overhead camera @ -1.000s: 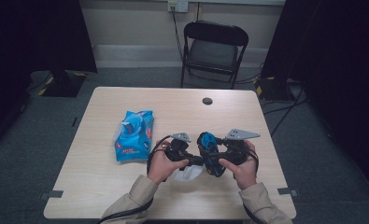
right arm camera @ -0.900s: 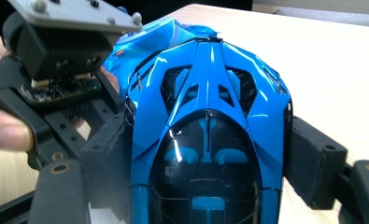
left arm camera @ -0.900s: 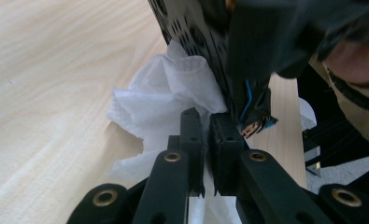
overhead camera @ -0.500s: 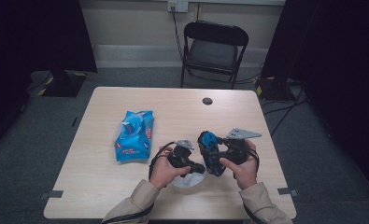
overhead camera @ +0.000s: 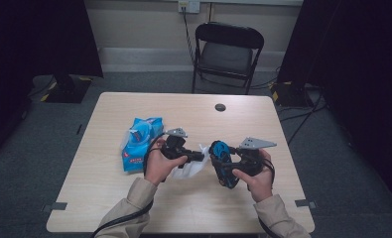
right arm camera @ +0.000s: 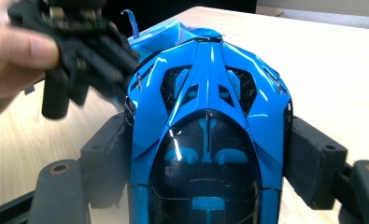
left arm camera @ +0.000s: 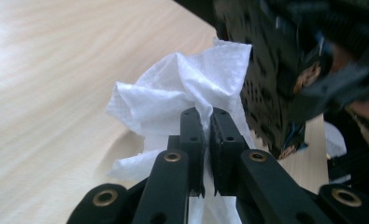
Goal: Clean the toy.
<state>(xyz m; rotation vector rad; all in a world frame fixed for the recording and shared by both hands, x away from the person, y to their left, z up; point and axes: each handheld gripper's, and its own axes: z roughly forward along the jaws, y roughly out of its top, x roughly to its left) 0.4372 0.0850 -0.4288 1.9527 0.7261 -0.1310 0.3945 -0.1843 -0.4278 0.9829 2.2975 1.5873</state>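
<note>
The left gripper (left arm camera: 206, 122) is clamped on a crumpled white wipe (left arm camera: 173, 93), which bunches up just beyond its tips, right beside the blue toy car (right arm camera: 208, 126). The right gripper (right arm camera: 210, 154) grasps that car by its flanks. Left of the car, past the wipe, lies a blue wipes packet (overhead camera: 140, 141) on the table (overhead camera: 263, 124).

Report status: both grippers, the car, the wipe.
Left gripper shut on white wipe. Right gripper shut on blue toy car. Wipe beside car; nothing blocking.
</note>
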